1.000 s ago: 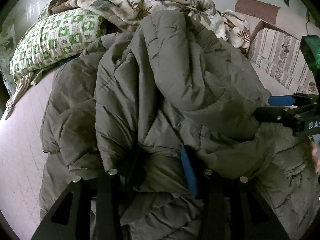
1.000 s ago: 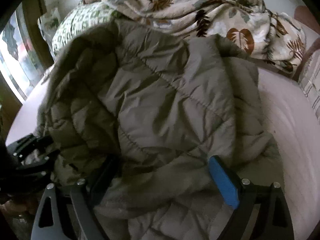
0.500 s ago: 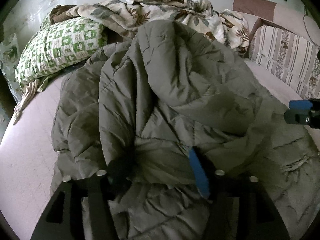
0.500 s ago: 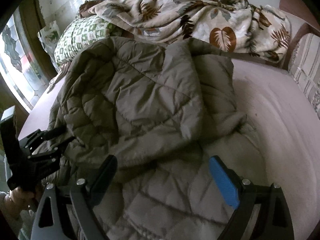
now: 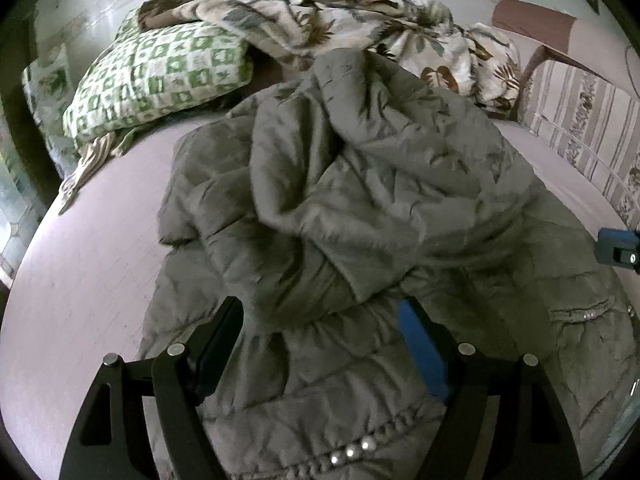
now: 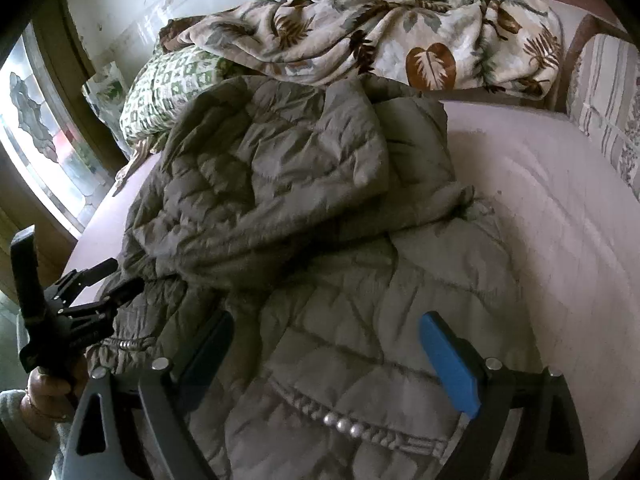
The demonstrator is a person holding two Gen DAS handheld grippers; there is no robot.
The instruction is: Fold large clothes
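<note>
- Where the pink bed sheet point(image 6: 560, 208) lies bare to the right, an olive quilted jacket point(image 6: 304, 184) is heaped across the middle of the bed, its upper part doubled over the lower part.
- Left gripper point(image 5: 320, 332): jaws spread wide, having just been opening; the fingers straddle a puffed fold of the jacket, and the blue pad point(image 5: 424, 356) stands clear of the fabric, so nothing is pinched.
- Right gripper point(image 6: 328, 344): jaws likewise spread; the jacket's hem lies between the fingers below them, with no pad pressing on it.
- Row of metal snaps point(image 6: 340, 424) along the jacket's gathered edge, near the lower rim of both wrist views.
- Person's hand point(image 6: 44, 392) grasping the left gripper's handle, seen at the lower left of the right wrist view.
- Green checked pillow point(image 5: 156, 80) and leaf-print blanket point(image 6: 400, 28) at the far end of the bed, behind the jacket.
- Striped upholstery point(image 5: 584, 120) at the far right.
</note>
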